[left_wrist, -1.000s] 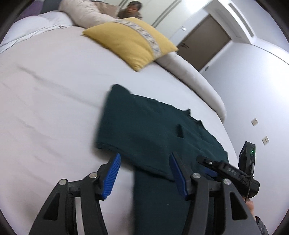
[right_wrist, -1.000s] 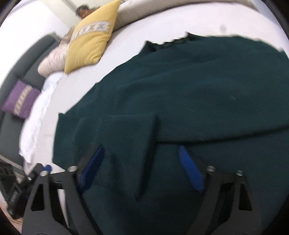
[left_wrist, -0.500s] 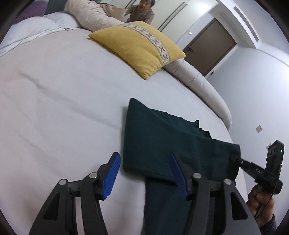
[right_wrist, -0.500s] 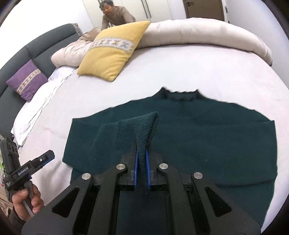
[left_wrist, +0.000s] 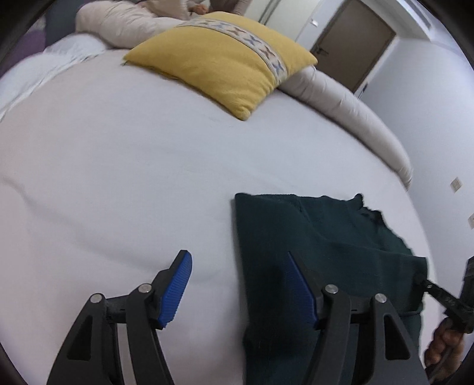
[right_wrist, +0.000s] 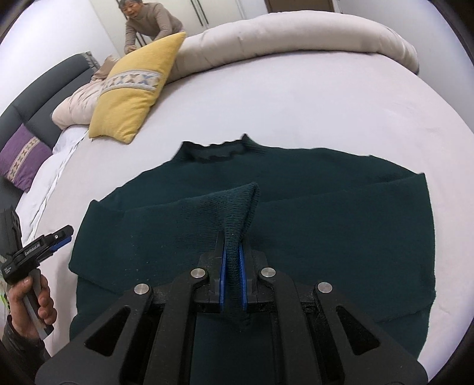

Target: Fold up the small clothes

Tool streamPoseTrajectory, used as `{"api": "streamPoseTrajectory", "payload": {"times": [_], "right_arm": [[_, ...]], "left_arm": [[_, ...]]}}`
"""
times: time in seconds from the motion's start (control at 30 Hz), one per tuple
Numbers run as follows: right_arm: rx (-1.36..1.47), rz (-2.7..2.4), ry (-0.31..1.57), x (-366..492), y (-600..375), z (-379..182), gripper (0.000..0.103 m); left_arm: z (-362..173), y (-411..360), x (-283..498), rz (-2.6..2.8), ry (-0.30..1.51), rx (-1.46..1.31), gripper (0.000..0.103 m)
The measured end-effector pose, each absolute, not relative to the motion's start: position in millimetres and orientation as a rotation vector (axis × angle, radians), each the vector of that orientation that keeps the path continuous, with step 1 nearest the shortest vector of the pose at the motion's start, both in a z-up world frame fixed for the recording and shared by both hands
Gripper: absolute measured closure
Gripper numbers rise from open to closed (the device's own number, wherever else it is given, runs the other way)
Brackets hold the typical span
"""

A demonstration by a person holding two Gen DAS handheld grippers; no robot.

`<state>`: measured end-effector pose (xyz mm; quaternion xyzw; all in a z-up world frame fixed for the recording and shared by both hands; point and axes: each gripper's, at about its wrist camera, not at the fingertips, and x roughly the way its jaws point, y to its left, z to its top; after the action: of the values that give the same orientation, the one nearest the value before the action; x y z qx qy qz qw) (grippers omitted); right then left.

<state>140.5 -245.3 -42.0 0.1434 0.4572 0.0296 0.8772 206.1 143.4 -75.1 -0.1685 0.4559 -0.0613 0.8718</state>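
A dark green sweater (right_wrist: 326, 213) lies flat on the white bed (right_wrist: 296, 97), collar away from me; it also shows in the left wrist view (left_wrist: 311, 237). My right gripper (right_wrist: 232, 266) is shut on the cuff of the sweater's left sleeve (right_wrist: 234, 204), which is drawn across the sweater's body. My left gripper (left_wrist: 240, 281) is open and empty at the sweater's left edge, one finger over the cloth, one over the bare sheet. It also shows at the left of the right wrist view (right_wrist: 56, 237).
A yellow pillow (left_wrist: 225, 59) and a rolled beige duvet (left_wrist: 349, 109) lie at the far side of the bed. A purple cushion (right_wrist: 20, 154) leans on the dark headboard. A person (right_wrist: 148, 20) bends over the far corner.
My right gripper shut on the sleeve cuff and has drawn it across the sweater. My left gripper has moved left, off the sweater to its edge, still open.
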Motion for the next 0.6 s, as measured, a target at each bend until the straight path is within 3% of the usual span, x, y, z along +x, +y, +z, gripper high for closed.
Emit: {"api": "streamPoseTrajectory", "payload": {"times": [0.13, 0.23, 0.33, 0.37, 0.4, 0.47, 0.6], "right_arm": [[0.329, 0.051, 0.975, 141.4, -260.5, -55.0, 0.097], [0.346, 0.044, 1.001, 145.8, -264.4, -68.6, 0.097], [0.389, 0.042, 1.019, 150.1, -270.8, -82.9, 0.097], [0.407, 0.043, 1.018, 150.5, -273.4, -85.5, 0.097], [0.415, 0.043, 1.016, 150.3, -273.4, -85.5, 0.097], [0.415, 0.04, 0.995, 149.1, -271.8, -79.8, 0.097], [0.394, 0.033, 0.962, 151.0, -267.0, -67.3, 0.097]], "left_arm": [[-83.5, 125.5, 226.0, -0.1, 0.979, -0.275, 0.036], [-96.4, 117.8, 234.2, -0.073, 1.005, -0.244, 0.049], [-98.2, 116.7, 234.5, -0.064, 0.987, -0.235, 0.068], [-98.5, 115.6, 234.6, -0.075, 0.988, -0.234, 0.084], [-97.9, 113.5, 234.1, -0.08, 0.989, -0.224, 0.088], [-93.8, 111.8, 231.1, -0.076, 0.976, -0.205, 0.094], [-97.1, 120.6, 224.0, -0.058, 0.95, -0.279, 0.094]]}}
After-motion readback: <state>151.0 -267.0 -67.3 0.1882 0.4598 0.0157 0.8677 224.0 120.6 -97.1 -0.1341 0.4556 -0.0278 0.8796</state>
